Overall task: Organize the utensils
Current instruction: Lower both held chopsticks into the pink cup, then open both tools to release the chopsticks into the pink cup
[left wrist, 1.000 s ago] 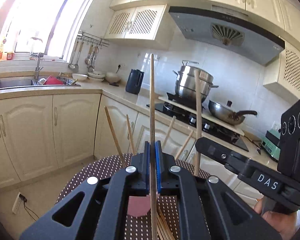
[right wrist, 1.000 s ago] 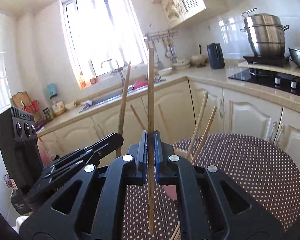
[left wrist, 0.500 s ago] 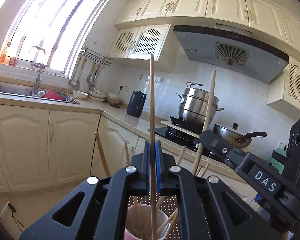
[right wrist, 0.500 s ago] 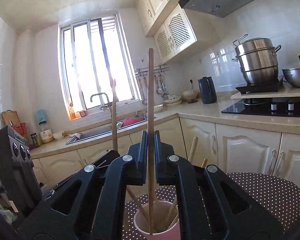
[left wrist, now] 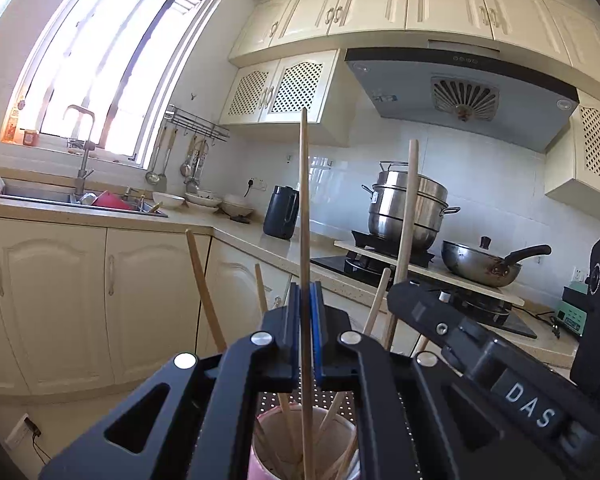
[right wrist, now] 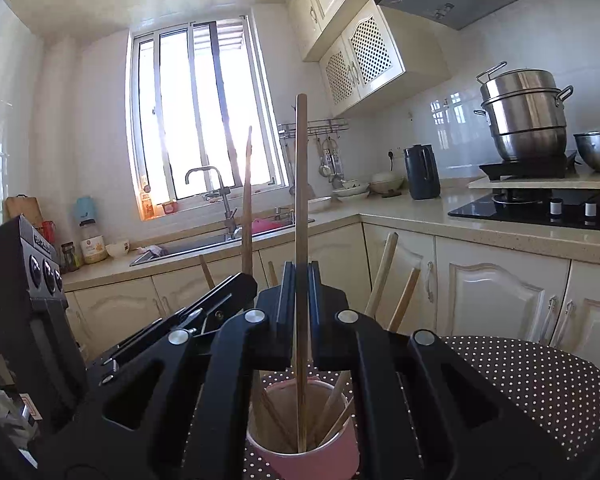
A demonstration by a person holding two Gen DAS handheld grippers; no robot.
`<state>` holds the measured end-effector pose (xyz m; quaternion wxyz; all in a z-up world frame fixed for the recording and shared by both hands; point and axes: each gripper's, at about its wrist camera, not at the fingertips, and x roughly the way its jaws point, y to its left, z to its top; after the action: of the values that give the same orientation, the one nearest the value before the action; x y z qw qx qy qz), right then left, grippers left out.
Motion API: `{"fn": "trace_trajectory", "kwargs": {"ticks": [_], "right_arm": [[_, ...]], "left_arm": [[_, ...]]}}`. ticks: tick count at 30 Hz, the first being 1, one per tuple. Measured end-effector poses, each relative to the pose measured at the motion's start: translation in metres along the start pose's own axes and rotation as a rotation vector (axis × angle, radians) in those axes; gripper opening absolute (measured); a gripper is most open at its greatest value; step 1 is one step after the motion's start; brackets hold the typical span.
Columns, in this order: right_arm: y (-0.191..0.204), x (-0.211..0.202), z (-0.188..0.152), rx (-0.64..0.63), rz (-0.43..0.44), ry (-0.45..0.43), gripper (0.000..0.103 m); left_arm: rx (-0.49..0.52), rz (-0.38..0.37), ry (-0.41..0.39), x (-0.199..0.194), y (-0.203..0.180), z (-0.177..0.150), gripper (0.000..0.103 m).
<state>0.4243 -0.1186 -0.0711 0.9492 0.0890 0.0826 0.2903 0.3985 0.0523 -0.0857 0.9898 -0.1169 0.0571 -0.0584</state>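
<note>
In the left wrist view my left gripper (left wrist: 305,308) is shut on a wooden chopstick (left wrist: 304,200) held upright. Its lower end reaches into the pink cup (left wrist: 272,416) right under the jaws. The right gripper (left wrist: 412,300) sits close on the right, with its own chopstick (left wrist: 406,220) rising above it. In the right wrist view my right gripper (right wrist: 301,292) is shut on that upright chopstick (right wrist: 301,184), whose tip stands inside the pink cup (right wrist: 316,464). Several other chopsticks (right wrist: 382,276) lean in the cup. The left gripper (right wrist: 236,284) shows on the left.
The cup stands on a round table with a dark dotted cloth (right wrist: 520,392). Behind it run cream cabinets (left wrist: 48,300) and a counter with a sink (left wrist: 40,196), a black kettle (left wrist: 281,212), a steamer pot (left wrist: 408,208) and a wok (left wrist: 480,264) on the stove.
Both grippers have sunk toward the pink cup and tilted up to level. The chopsticks' lower ends, earlier above the table, now stand inside the cup. Both grips stay shut.
</note>
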Motion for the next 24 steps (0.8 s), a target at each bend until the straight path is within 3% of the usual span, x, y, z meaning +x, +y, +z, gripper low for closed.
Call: {"fn": "trace_trajectory", "kwargs": {"ticks": [10, 24], "right_arm": [[0.001, -0.016, -0.011, -0.013, -0.005, 0.046, 0.007], [0.009, -0.020, -0.050, -0.032, -0.047, 0.155, 0.007]], "left_arm": [[-0.001, 0.013, 0.072, -0.011, 0.005, -0.020, 0.005], [0.053, 0.020, 0.206, -0.040, 0.005, -0.042, 0.006]]}}
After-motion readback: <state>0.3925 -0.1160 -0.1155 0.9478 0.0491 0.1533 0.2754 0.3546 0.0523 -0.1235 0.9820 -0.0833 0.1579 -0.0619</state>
